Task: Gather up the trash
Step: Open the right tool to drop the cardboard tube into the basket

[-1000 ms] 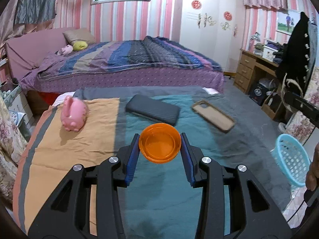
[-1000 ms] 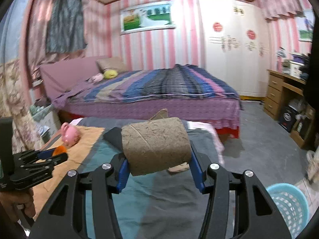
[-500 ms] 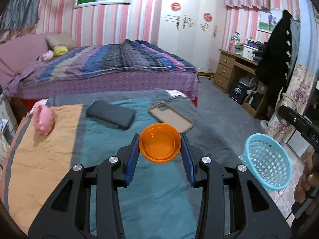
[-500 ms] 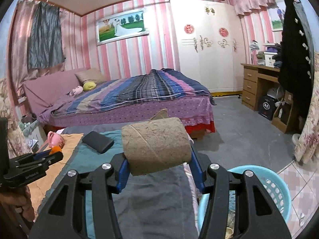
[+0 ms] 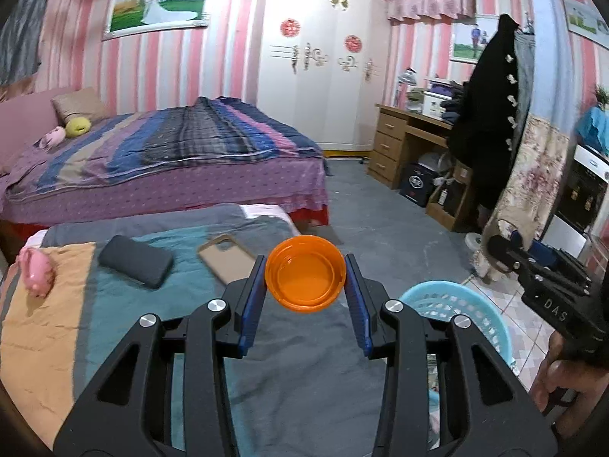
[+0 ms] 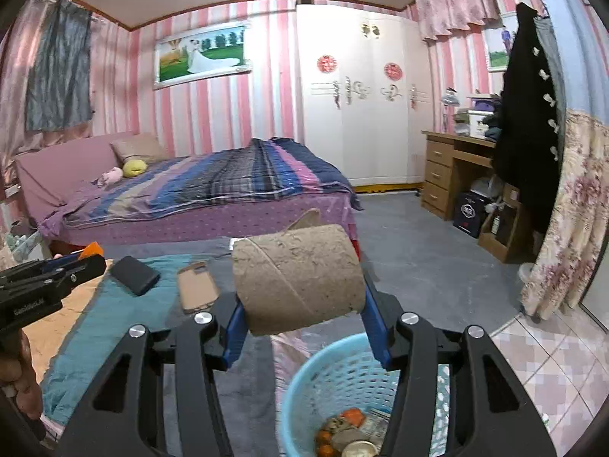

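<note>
My left gripper point(image 5: 305, 297) is shut on an orange plastic lid point(image 5: 305, 272), held above the right edge of the low mattress. My right gripper point(image 6: 300, 301) is shut on a brown cardboard tube point(image 6: 298, 278), held just above the near rim of a light blue mesh basket point(image 6: 342, 377). The basket holds several pieces of trash point(image 6: 348, 436). The basket also shows in the left wrist view point(image 5: 464, 312), right of my left gripper. The left gripper shows at the left edge of the right wrist view point(image 6: 45, 278).
On the low mattress point(image 5: 125, 327) lie a pink toy pig point(image 5: 36, 270), a dark case point(image 5: 135, 261) and a tan phone case point(image 5: 226, 259). A big bed point(image 5: 163, 160) stands behind. A wooden desk point(image 5: 407, 148) and hanging coat point(image 5: 491, 125) are at right.
Both grippers have swung right toward the basket. The basket now sits under my right gripper with the tube, and close beside my left gripper with the lid.
</note>
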Demonstrator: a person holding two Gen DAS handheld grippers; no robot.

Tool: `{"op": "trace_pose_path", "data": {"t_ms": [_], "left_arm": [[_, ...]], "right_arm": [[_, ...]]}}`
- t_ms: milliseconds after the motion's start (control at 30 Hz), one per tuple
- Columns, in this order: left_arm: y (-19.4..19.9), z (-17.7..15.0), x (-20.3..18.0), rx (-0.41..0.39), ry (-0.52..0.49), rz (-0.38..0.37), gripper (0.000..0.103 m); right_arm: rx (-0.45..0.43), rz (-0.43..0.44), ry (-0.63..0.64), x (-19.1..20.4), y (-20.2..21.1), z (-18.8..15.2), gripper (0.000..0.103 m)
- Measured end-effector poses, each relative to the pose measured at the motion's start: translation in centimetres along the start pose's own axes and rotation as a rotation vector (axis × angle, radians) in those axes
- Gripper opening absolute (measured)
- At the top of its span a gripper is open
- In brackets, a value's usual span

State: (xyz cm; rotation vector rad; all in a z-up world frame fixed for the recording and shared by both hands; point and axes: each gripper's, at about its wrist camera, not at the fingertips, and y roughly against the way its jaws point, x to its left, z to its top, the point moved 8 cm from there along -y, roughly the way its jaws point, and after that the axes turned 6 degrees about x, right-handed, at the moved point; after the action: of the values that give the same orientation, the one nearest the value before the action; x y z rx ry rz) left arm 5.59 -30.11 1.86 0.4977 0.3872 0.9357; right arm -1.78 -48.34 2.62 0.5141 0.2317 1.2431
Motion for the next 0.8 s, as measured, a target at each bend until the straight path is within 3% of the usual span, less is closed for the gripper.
{"op": "trace_pose_path", "data": {"t_ms": [133,333,800], "left_arm": [[-1.3,-0.1,-2.1,0.022,0.002,-0.049,0.039],[-2.6,-0.1,-3.8,0.033,-0.012,-0.062,0.039],[-3.9,-0.5,-5.3,0.055,-0.037,-0.058,0.039]], "right_arm": [[0.037,-0.023,-0.039,-2.8,-0.3,0.0,0.052],[0.062,-0.051,-0.088,-5.5,-0.2,-0.4,0.052],[0.112,-0.099,-0.113,-7.2,-1.5,-1.4,0.054]]}}
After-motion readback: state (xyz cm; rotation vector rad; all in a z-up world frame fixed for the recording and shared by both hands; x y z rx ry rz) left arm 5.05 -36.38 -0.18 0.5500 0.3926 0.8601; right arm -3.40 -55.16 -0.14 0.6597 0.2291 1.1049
